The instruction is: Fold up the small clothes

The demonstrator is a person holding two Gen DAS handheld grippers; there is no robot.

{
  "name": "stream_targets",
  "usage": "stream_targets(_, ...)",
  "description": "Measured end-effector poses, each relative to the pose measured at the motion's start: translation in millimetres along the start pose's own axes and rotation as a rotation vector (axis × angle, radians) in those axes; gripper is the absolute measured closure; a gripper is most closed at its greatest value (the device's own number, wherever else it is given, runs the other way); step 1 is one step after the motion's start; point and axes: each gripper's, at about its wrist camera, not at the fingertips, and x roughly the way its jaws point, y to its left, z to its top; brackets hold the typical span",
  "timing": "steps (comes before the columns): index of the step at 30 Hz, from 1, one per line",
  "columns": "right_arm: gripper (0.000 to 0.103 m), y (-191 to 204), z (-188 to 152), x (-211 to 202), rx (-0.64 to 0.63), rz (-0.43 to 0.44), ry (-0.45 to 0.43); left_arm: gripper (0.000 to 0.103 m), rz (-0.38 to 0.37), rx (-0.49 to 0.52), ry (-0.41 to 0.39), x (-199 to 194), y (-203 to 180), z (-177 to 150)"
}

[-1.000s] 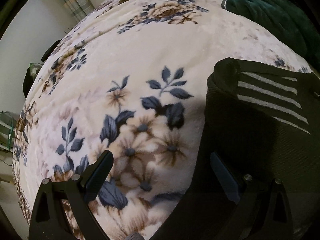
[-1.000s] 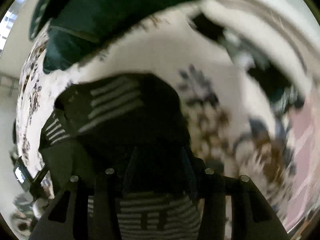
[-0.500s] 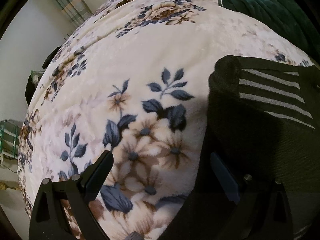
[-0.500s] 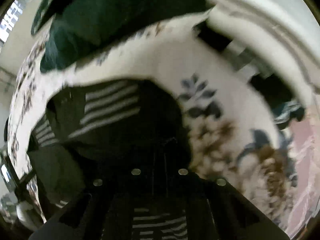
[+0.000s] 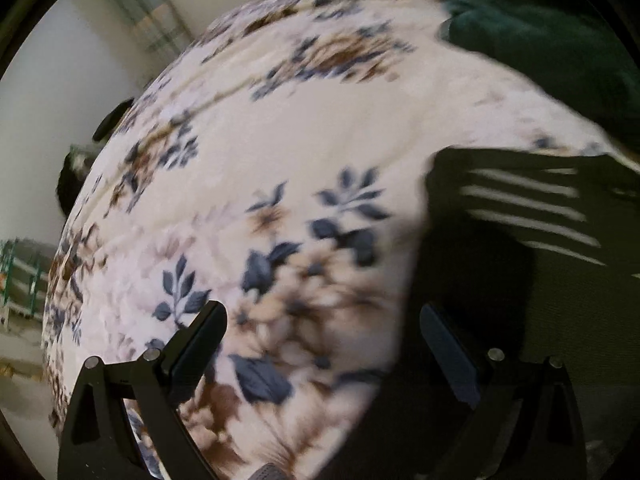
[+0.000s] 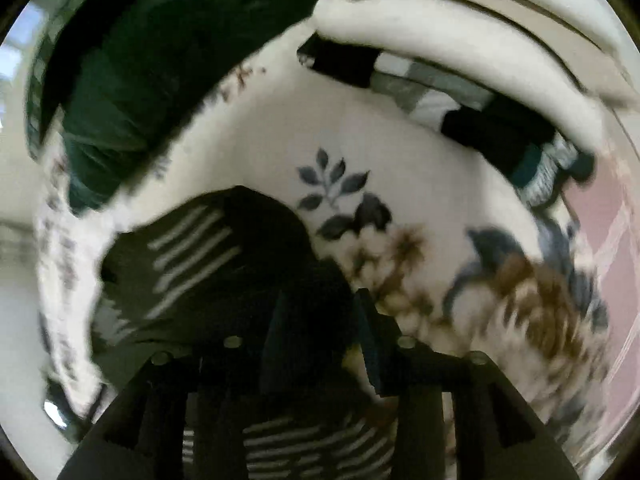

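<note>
The right tool (image 6: 320, 324) pinched the dark striped shirt (image 6: 208, 256) mid-fold, the left tool (image 5: 320, 344) hung spread beside it over the flowery bed (image 5: 304, 152), and next the pinched edge probably needed carrying across.

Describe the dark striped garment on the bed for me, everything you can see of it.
The dark striped garment is black knit fabric with bands of thin pale stripes. It lies partly folded on the floral blanket, below a dark green blanket. The right gripper seems to pinch a fold of it; the left gripper is open at its edge.
</note>
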Motion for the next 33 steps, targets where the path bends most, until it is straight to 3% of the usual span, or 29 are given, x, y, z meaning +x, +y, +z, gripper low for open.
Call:
stream_targets(4, 0.065, -5, -32, 4, 0.128, 0.162, 0.109, 0.004, -0.056, 0.073, 0.002, -11, -37, -3)
stream_targets(8, 0.065, 12, -50, 48, 0.181, 0.208, 0.214, 0.004, -0.059, 0.131, 0.030, 0, -62, -7)
stream_targets(10, 0.083, 17, -51, 64, 0.191, 0.158, 0.204, 0.004, -0.050, 0.161, 0.039, 5, -68, -9)
stream_targets(11, 0.103, 17, -53, 69, 0.194, 0.116, 0.190, 0.004, -0.046, 0.173, 0.042, 6, -71, -10)
stream_targets(15, 0.103, 13, -66, 57, 0.166, 0.010, 0.203, 0.004, -0.054, 0.187, 0.018, 0, -72, -8)
stream_targets(17, 0.101, 19, -71, 32, 0.106, -0.012, 0.167, 0.004, -0.046, 0.196, 0.003, -2, -73, -7)
stream_targets(19, 0.088, 33, -67, 15, 0.041, 0.016, 0.109, 0.004, -0.039, 0.198, 0.004, 0, -73, -5)
stream_targets(20, 0.074, 42, -62, 16, 0.008, 0.030, 0.100, 0.004, -0.036, 0.193, 0.014, 3, -73, -5)
stream_targets(21, 0.070, 51, -56, 27, -0.009, 0.046, 0.112, 0.004, -0.038, 0.187, 0.020, 5, -72, -4)
stream_targets(25, 0.070, 73, -19, 99, 0.014, 0.076, 0.250, 0.004, -0.032, 0.188, 0.022, 15, -71, 3)
stream_targets(27, 0.070, 83, 0, 109, -0.018, 0.052, 0.174, 0.004, -0.029, 0.181, 0.024, 20, -68, 9)
stream_targets(30, 0.070, 89, 21, 85, -0.035, 0.094, 0.013, 0.004, -0.038, 0.152, 0.025, 22, -61, 15)
stream_targets(33, 0.070, 84, 19, 60, -0.040, 0.089, -0.020, 0.004, -0.050, 0.137, 0.019, 19, -54, 15)
